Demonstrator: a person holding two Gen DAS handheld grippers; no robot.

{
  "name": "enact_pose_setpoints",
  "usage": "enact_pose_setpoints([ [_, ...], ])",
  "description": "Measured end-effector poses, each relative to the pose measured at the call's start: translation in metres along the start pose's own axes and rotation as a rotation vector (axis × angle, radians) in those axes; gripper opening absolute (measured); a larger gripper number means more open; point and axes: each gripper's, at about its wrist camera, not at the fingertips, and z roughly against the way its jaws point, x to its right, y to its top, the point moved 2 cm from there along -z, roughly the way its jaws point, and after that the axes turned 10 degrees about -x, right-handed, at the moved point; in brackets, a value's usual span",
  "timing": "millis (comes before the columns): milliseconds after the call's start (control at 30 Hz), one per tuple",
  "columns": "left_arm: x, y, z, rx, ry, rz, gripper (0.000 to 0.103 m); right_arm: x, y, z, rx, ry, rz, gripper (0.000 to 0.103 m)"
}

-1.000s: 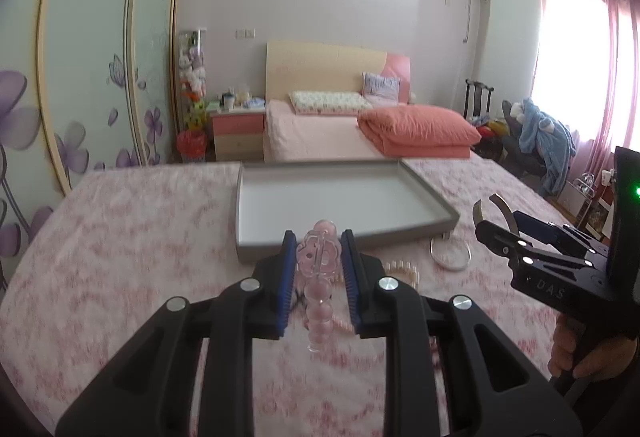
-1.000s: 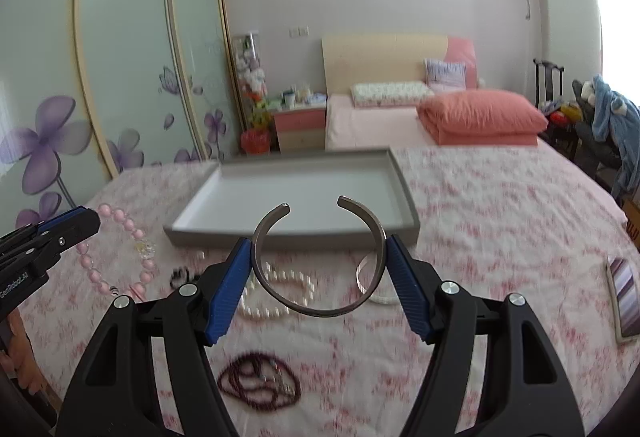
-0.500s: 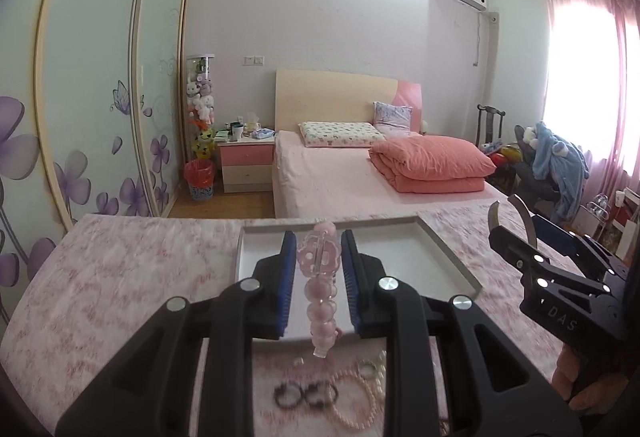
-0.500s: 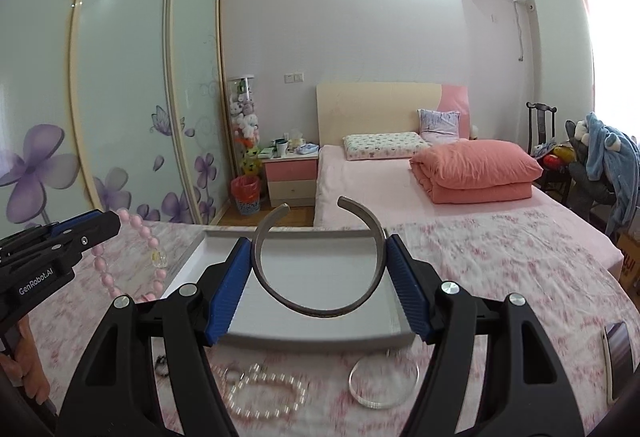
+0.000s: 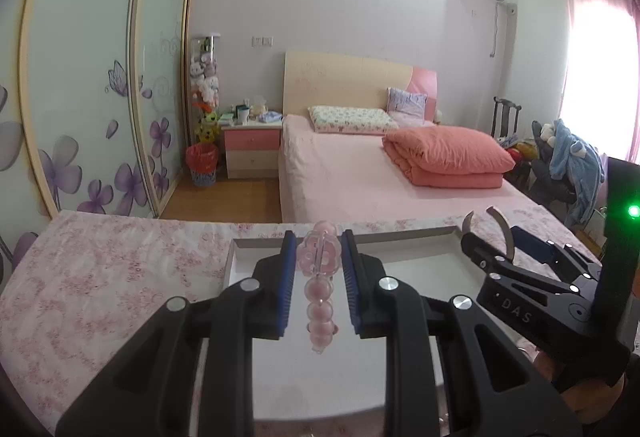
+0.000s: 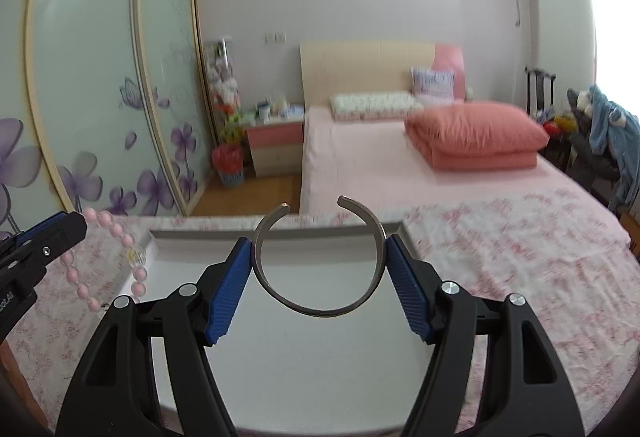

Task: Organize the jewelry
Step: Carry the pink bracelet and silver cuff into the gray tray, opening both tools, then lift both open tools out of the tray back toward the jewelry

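- Behind your work you have a bedroom: a bed point(image 5: 360, 173) with a folded orange quilt point(image 5: 448, 155), a pink nightstand point(image 5: 252, 145) and wardrobe doors with purple flowers point(image 5: 80, 77).
- Your left gripper point(image 5: 318, 261) is clenched on the pink bead bracelet point(image 5: 319, 289); the blue pads press the flower-shaped bead from both sides, and the round beads hang down between the fingers.
- From the right wrist view, the same bracelet hangs as a loop from the left gripper point(image 6: 52, 233), over the left edge of the tray.
- Your right gripper point(image 6: 320, 265) grasps the open metal bangle point(image 6: 320, 257); the blue pads touch its left and right sides, and the gap of the bangle points away from you.
- Both pieces are held above the grey tray point(image 6: 280, 357), none of them touches it.
- In the left wrist view the right gripper point(image 5: 496, 241) is at the right side, over the far right corner of the tray point(image 5: 424, 241), with the two ends of the bangle visible above it.
- The tray lies on the pink flowered tablecloth point(image 6: 500, 257).
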Motion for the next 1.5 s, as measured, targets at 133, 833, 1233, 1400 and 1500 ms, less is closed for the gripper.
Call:
enact_pose_setpoints([
  [133,-0.004,-0.003,-0.025,-0.042,0.003,0.009,0.023,-0.002,-0.006,-0.025,-0.087,0.000,0.006,0.068],
  [833,-0.036,-0.005,-0.011,-0.025,0.021,0.087,0.037,0.014,-0.008,0.004,-0.056,-0.005,-0.013,0.081],
  [1233,-0.045,-0.048,0.039,-0.043,0.025,0.088,0.044,0.042,-0.038,0.054,-0.053,-0.015,-0.020,0.081],
  [1400,-0.048,-0.072,0.055,-0.081,0.018,0.079,0.052,0.053,-0.069,0.057,-0.137,-0.040,0.006,0.081],
  [1500,-0.051,-0.086,0.059,-0.114,0.011,0.068,0.056,0.057,-0.088,0.050,-0.204,-0.046,0.015,0.081],
])
